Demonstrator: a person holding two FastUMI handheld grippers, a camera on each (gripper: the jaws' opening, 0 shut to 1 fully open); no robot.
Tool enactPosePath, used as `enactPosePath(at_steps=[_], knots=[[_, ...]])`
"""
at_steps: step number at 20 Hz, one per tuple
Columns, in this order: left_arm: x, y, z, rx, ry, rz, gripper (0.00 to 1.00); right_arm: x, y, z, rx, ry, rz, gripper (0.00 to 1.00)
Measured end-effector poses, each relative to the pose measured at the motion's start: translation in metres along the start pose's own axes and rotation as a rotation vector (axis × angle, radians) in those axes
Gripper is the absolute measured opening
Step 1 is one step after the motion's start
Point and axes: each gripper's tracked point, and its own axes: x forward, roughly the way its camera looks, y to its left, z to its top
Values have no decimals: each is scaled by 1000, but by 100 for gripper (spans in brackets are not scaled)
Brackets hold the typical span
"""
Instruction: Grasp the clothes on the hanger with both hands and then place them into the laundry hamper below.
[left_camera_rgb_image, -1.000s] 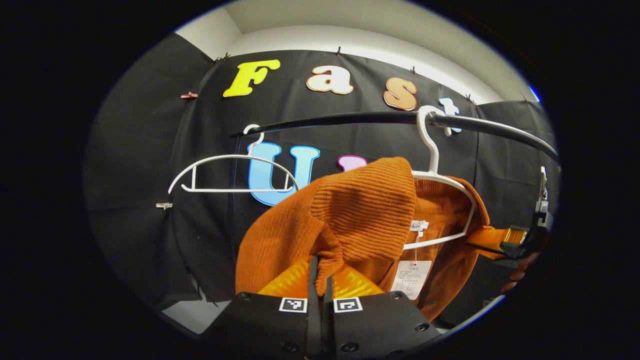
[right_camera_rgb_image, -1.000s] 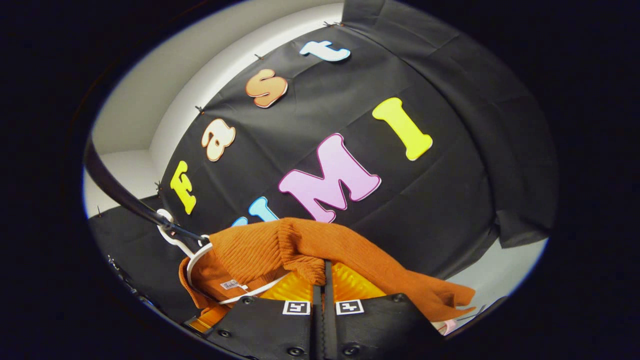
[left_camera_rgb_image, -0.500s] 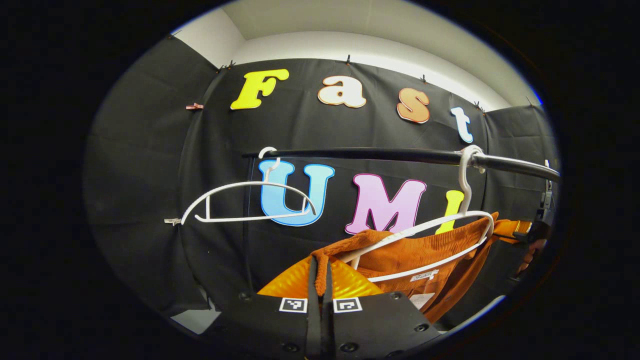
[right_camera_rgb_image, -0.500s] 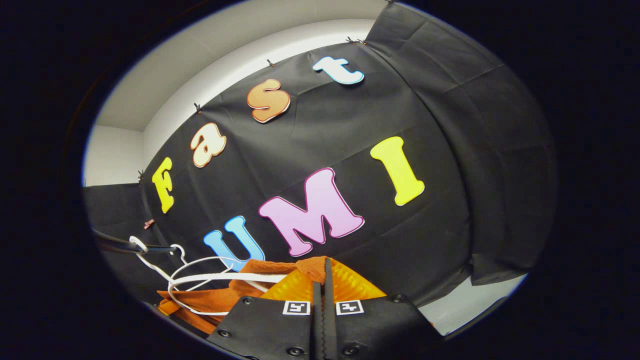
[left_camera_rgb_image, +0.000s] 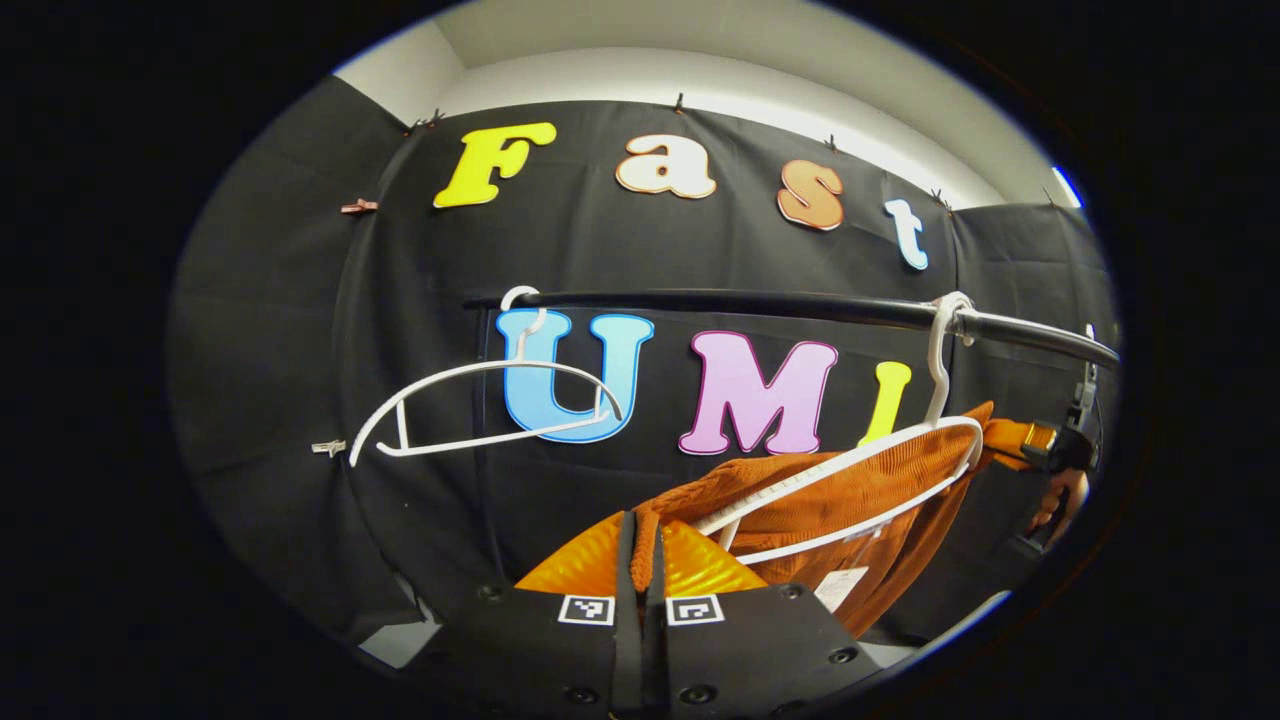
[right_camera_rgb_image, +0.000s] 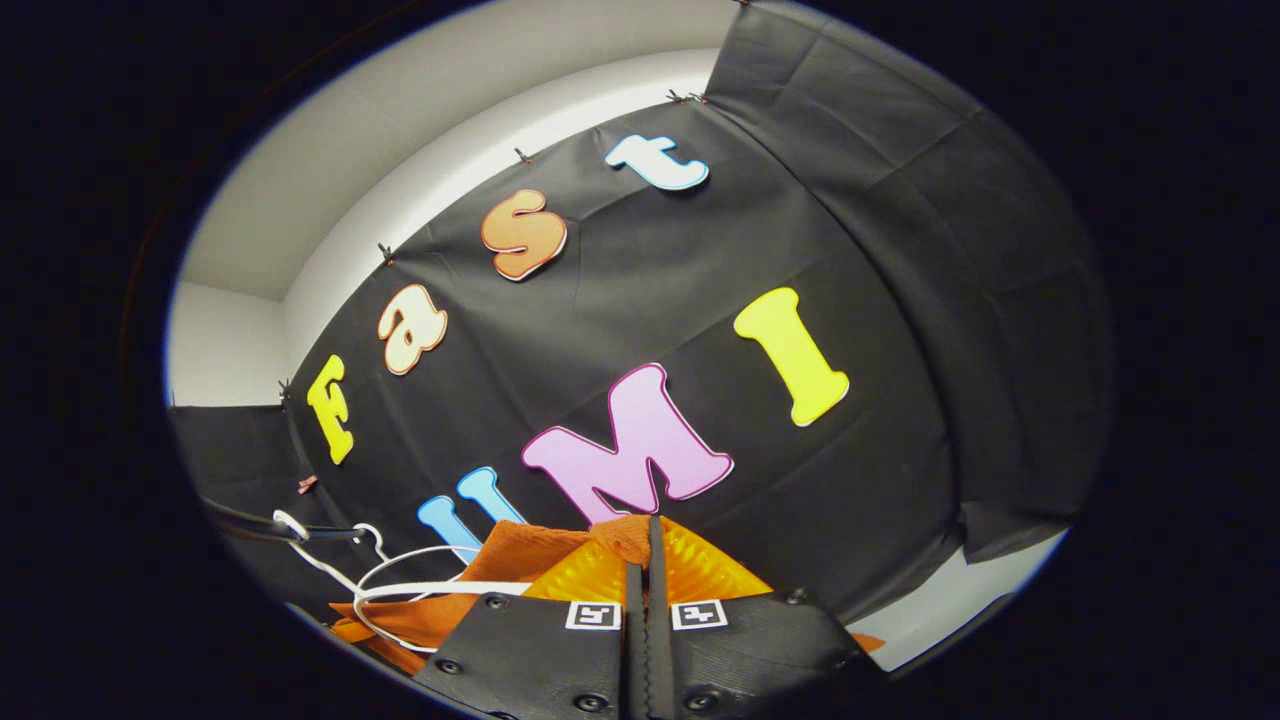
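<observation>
orange knit sweater (left_camera_rgb_image: 850, 495) hangs half off a white hanger (left_camera_rgb_image: 880, 470) hooked near the right end of the black rail (left_camera_rgb_image: 780, 305), paper tag dangling below. left gripper (left_camera_rgb_image: 640, 545) clamped together on a pinch of the knit at its left shoulder. right gripper (right_camera_rgb_image: 645, 550) likewise closed on fabric at the other side; in left gripper view it sits by the rail's right end w/ a hand (left_camera_rgb_image: 1060, 495). second hanger (left_camera_rgb_image: 480, 405), bare, near the rail's left end.
</observation>
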Motion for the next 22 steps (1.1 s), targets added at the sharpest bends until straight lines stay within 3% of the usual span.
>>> enactPosePath(at_steps=[1,2,6,12,17,22], knots=[[3,-1,0,2,14,-11,5,7,-7,-4,-15,12,-17,8],[4,-2,-5,9,25,-20,5,13,-15,-14,-31,31,-38,4],[4,4,-23,29,56,-24,5,12,-49,-66,-17,133,-85,4],[-5,36,-84,-17,139,23,5,-39,-45,-147,21,244,-63,4],[-27,43,-151,-16,235,23,5,-92,-9,-197,44,327,10,4],[-52,1,-175,-22,262,-51,5,-137,44,-219,68,384,113,4]])
